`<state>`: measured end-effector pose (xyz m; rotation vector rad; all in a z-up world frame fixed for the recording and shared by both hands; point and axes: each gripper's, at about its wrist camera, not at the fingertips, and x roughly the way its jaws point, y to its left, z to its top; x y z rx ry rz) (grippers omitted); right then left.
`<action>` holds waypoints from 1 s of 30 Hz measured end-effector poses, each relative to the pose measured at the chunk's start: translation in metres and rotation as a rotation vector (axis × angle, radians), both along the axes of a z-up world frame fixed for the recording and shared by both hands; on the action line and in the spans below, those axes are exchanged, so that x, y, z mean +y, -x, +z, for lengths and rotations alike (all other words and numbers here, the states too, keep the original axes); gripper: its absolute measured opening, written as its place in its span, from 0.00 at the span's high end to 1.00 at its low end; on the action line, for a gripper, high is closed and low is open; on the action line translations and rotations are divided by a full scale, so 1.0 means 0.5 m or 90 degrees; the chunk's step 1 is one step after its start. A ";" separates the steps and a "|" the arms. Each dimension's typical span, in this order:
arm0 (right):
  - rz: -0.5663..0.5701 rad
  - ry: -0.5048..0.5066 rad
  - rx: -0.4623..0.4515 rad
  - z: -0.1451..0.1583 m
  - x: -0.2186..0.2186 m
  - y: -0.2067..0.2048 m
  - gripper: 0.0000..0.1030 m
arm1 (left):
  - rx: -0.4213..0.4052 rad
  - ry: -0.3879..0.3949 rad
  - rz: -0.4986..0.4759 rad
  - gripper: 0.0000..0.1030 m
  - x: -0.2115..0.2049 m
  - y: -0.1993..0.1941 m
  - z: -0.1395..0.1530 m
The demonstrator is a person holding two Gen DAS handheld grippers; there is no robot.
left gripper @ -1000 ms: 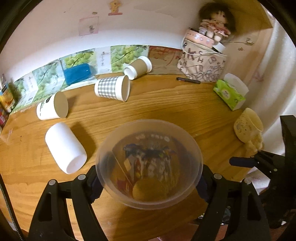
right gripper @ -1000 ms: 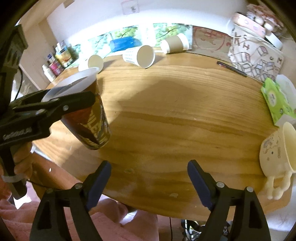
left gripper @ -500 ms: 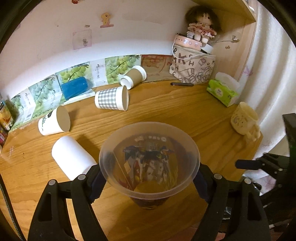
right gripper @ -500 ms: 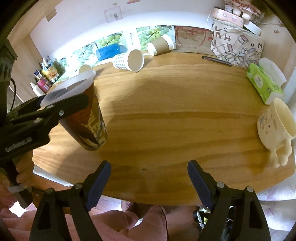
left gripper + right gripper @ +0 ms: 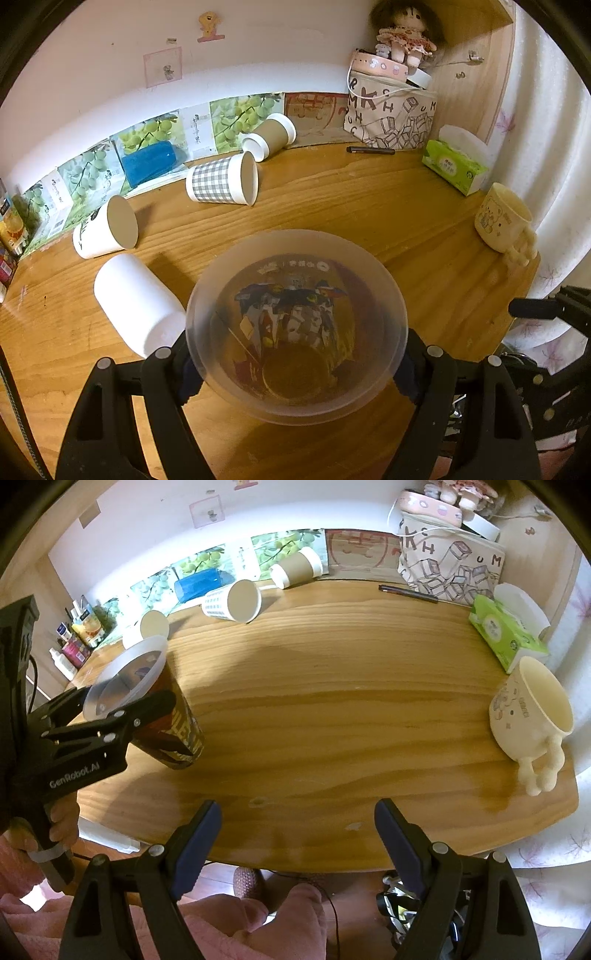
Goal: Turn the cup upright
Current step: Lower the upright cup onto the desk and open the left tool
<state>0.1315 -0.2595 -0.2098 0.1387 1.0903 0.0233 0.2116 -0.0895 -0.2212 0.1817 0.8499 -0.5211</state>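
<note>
A clear plastic cup with a dark printed sleeve [image 5: 295,325] stands nearly upright, mouth up, its base on the wooden table [image 5: 369,206]. My left gripper [image 5: 295,365] is shut on its sides. In the right wrist view the same cup [image 5: 177,731] leans slightly at the table's left edge inside the left gripper [image 5: 122,716]. My right gripper [image 5: 297,834] is open and empty over the table's near edge.
Several paper cups lie on their sides: a white one [image 5: 136,302], a leaf-print one [image 5: 107,232], a checked one [image 5: 221,182], a brown one [image 5: 269,134]. A cream mug [image 5: 528,709] stands at the right edge, near a green tissue pack [image 5: 502,631], a pen [image 5: 406,590] and a printed bag [image 5: 450,568].
The left gripper has brought the cup down from a tilted, raised position until its base rests on the table, nearly upright. The right gripper has drawn back slightly.
</note>
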 end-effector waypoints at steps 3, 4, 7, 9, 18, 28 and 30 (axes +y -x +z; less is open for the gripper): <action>0.001 -0.003 0.003 -0.001 -0.005 -0.003 0.17 | 0.016 -0.019 0.003 0.20 -0.004 0.002 -0.011; 0.001 -0.002 0.004 -0.001 -0.005 -0.003 0.17 | 0.021 -0.022 0.003 0.20 -0.004 0.004 -0.014; 0.005 -0.002 0.005 -0.002 -0.002 -0.004 0.17 | 0.040 -0.035 0.008 0.19 -0.002 0.008 -0.027; 0.007 -0.003 0.006 -0.003 0.004 -0.002 0.17 | 0.060 -0.032 0.010 0.12 0.003 0.010 -0.035; 0.002 0.002 0.016 -0.009 0.041 0.007 0.15 | 0.092 -0.022 -0.006 0.09 0.042 0.027 -0.041; -0.048 0.029 -0.015 0.018 0.133 0.023 0.10 | 0.146 -0.045 -0.001 0.09 0.172 0.081 -0.055; -0.065 0.029 -0.026 0.027 0.154 0.029 0.02 | 0.165 -0.047 0.016 0.09 0.213 0.092 -0.057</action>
